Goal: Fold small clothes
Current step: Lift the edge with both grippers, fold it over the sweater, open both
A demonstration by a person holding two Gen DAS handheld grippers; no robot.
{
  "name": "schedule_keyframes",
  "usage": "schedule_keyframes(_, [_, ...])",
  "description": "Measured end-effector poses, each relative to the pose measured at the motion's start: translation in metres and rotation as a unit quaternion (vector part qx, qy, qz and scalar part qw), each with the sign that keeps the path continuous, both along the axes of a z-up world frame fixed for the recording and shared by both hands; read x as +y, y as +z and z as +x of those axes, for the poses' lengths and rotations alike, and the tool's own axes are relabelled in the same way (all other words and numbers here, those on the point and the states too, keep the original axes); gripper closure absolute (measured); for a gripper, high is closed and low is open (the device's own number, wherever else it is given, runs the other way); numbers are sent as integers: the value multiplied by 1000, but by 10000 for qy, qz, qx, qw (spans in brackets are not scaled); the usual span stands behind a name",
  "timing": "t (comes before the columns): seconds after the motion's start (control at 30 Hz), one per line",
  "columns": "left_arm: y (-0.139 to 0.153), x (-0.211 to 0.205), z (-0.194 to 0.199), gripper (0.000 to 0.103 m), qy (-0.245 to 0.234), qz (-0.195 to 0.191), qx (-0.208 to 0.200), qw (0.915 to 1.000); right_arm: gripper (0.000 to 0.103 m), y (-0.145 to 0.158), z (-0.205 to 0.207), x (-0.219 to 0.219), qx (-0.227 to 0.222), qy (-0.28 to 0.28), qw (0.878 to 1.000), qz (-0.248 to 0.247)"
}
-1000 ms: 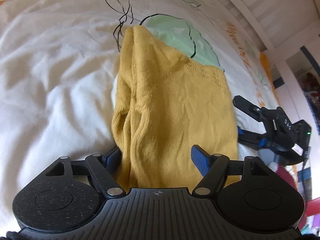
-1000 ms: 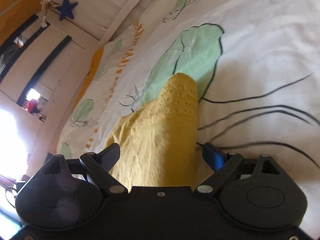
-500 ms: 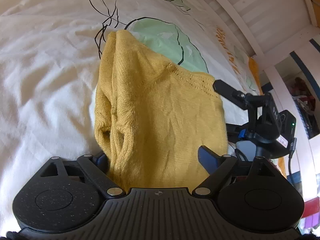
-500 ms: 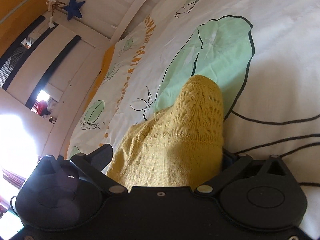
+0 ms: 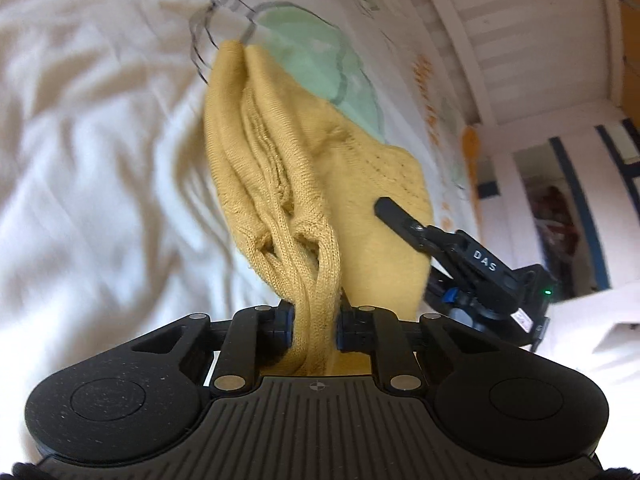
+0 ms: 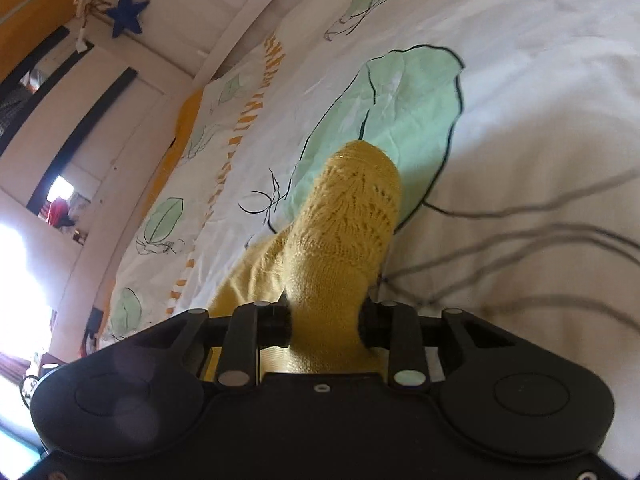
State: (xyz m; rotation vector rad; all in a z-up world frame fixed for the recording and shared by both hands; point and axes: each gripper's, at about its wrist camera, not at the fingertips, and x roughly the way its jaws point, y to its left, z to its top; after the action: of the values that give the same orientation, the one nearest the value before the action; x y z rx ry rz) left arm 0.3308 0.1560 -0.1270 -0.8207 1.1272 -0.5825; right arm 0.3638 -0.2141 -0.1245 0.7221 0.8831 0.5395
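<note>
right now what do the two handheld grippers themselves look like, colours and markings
Both are matte black plastic. The left gripper has a ribbed top plate with a small crosshair mark, speckled round side discs, silver pivot pins and blue finger pads. The right gripper has a smooth plate with the same discs and pins; seen from the left wrist, its side reads DAS, with a green light.

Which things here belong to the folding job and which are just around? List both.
Part of the job:
- yellow knit garment, bunched
- left tool, just closed on its ribbed edge
- right tool, just closed on its lacy end
- printed bed sheet it lies on

Just around:
- blue star hanging on the wall
- white slatted bed rail
</note>
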Motion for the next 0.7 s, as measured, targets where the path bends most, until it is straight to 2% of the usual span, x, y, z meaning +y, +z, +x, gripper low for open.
schedule_keyframes(0.27, [16, -23, -77, 87, -587, -258, 19, 9979, 64, 34, -85, -33, 368, -198, 9989, -203])
schedule_keyframes(0.43, [16, -25, -134, 87, -780, -104, 138, 9968, 64, 45, -147, -47, 552, -157, 9974, -430])
schedule_keyframes(0.5, [15, -23, -150, 87, -777, 137, 100, 9968, 61, 42, -167, -53, 570, -164, 9971, -485])
schedule_keyframes(0.57, [15, -24, -161, 86, -670, 570, 13, 9961, 56, 40, -179, -58, 518, -310, 9958, -688])
schedule_keyframes(0.6, [14, -23, -165, 86, -594, 915, -67, 9940, 52, 38, -184, -62, 464, -456, 9942, -855])
schedule_keyframes(0.67, [10, -23, -172, 86, -492, 1749, -269, 9830, 43, 33, -193, -75, 381, -868, 9883, -1191])
schedule_keyframes(0.7, [6, -24, -175, 84, -488, 1969, -334, 9786, 39, 31, -195, -81, 371, -1030, 9860, -1255])
